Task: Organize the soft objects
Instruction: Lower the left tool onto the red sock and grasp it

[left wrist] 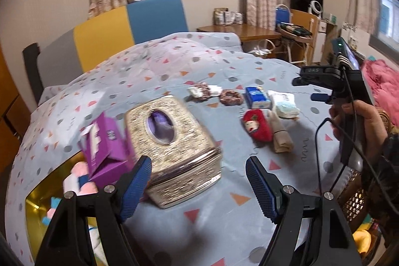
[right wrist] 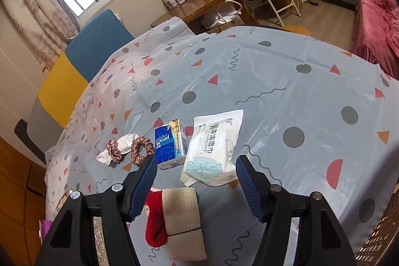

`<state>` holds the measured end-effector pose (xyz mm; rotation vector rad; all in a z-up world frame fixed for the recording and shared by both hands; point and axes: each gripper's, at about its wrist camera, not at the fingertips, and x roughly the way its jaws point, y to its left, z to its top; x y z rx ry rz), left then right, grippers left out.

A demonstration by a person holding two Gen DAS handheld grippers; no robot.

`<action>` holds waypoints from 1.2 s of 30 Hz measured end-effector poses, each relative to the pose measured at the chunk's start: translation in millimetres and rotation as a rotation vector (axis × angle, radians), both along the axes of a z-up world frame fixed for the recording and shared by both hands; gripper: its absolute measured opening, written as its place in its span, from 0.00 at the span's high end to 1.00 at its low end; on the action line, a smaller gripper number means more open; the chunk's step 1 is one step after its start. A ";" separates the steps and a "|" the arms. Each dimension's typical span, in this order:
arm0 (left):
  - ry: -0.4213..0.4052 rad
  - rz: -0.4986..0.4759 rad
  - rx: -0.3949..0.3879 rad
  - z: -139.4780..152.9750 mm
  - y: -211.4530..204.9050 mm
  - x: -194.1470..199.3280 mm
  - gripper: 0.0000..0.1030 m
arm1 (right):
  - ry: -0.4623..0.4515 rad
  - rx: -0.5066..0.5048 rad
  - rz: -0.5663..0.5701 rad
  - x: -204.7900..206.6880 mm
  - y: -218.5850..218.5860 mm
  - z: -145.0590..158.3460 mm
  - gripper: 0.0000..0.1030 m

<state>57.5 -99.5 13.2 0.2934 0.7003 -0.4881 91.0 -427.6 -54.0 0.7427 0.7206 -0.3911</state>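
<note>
On the patterned tablecloth (left wrist: pixel 224 203) lie a red sock (left wrist: pixel 258 127), a beige rolled bandage (left wrist: pixel 281 138), a blue tissue pack (left wrist: pixel 256 97), a white wipes pack (left wrist: pixel 284 104), two brown scrunchies (left wrist: pixel 230 97) and a white cloth (left wrist: pixel 197 91). My left gripper (left wrist: pixel 198 181) is open and empty, next to a gold tissue box (left wrist: pixel 174 151). My right gripper (right wrist: pixel 195 181) is open and empty above the bandage (right wrist: pixel 183 218) and the sock (right wrist: pixel 154 221), with the wipes pack (right wrist: pixel 214 148), tissue pack (right wrist: pixel 169 143) and scrunchies (right wrist: pixel 142 150) beyond.
A purple carton (left wrist: pixel 107 148) leans at the gold box's left. A gold bin (left wrist: pixel 40 206) at the table's left edge holds soft toys. A wicker basket (left wrist: pixel 354 198) stands at the right edge. Chairs and a wooden desk (left wrist: pixel 237 31) stand behind.
</note>
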 end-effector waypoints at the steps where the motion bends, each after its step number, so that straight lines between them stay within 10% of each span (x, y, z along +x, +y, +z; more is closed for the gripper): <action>1: 0.006 -0.015 0.000 -0.4 -7.0 1.7 0.24 | 0.001 0.005 -0.002 0.0 -0.6 -0.7 0.35; 14: 0.112 -0.129 -0.035 -12.1 -75.0 28.2 0.26 | -0.034 0.112 -0.100 -16.0 -21.1 -8.8 0.35; 23: 0.287 -0.137 -0.002 -63.7 -135.5 70.0 0.56 | -0.040 0.153 -0.058 -11.6 -19.3 -12.5 0.35; 36: 0.437 -0.057 0.009 -127.3 -176.0 125.8 0.58 | -0.034 0.185 0.023 -2.2 -11.1 -16.2 0.35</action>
